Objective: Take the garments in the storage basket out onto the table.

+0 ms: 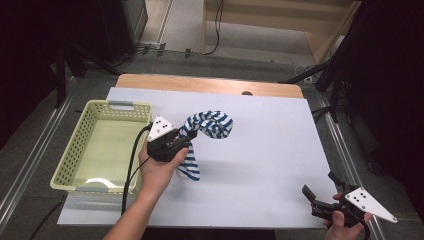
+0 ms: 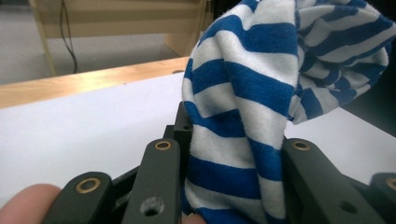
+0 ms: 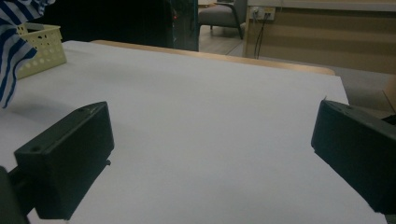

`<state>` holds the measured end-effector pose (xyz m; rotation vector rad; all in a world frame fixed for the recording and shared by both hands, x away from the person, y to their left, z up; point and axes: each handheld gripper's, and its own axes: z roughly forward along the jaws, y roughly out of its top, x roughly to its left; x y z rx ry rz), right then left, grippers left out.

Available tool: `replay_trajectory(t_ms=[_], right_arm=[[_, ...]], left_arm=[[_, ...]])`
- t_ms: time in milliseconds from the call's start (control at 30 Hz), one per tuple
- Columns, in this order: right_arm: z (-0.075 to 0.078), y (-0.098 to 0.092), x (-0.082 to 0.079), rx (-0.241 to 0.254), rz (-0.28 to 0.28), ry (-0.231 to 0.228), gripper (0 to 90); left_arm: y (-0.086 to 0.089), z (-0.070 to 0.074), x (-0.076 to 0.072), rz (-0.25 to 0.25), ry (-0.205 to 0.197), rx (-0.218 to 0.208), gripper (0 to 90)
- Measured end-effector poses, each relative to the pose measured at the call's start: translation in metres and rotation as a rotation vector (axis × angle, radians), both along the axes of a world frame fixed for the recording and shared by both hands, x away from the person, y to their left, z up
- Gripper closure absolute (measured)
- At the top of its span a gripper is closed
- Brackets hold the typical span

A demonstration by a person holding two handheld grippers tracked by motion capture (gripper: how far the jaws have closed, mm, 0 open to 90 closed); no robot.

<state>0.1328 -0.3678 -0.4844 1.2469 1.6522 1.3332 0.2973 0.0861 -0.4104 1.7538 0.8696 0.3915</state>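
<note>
A blue-and-white striped cloth point(image 1: 210, 125) hangs bunched above the white sheet, one end drooping toward it. My left gripper point(image 1: 181, 142) is shut on the cloth beside the basket's right wall. In the left gripper view the striped cloth point(image 2: 243, 121) is pressed between the two black jaws and rises above them. My right gripper point(image 1: 320, 187) rests near the table's front right corner, jaws wide apart with nothing between them. The right gripper view has its jaws at the two sides, the bare sheet between, and the cloth point(image 3: 11, 51) hanging at far left.
A pale yellow plastic basket point(image 1: 75, 150) stands on the left of the table with nothing inside it. A white sheet point(image 1: 280, 135) covers the wooden table top, whose far edge point(image 1: 210, 85) shows beyond it. Dark stands and cables surround the table.
</note>
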Motion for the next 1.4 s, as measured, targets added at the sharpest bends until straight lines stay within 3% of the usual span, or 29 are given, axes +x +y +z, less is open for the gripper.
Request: replay_trajectory(t_ms=[967,1400], right_arm=[[-0.001,0.001,0.001,-0.006,0.004,0.007,0.0],[-0.002,0.002,0.001,-0.007,0.007,0.004,0.0]], left_arm=[[-0.049,-0.046,-0.015,-0.107,0.082,0.040,70.0],[-0.064,-0.062,-0.019,-0.142,0.107,0.083,69.9]])
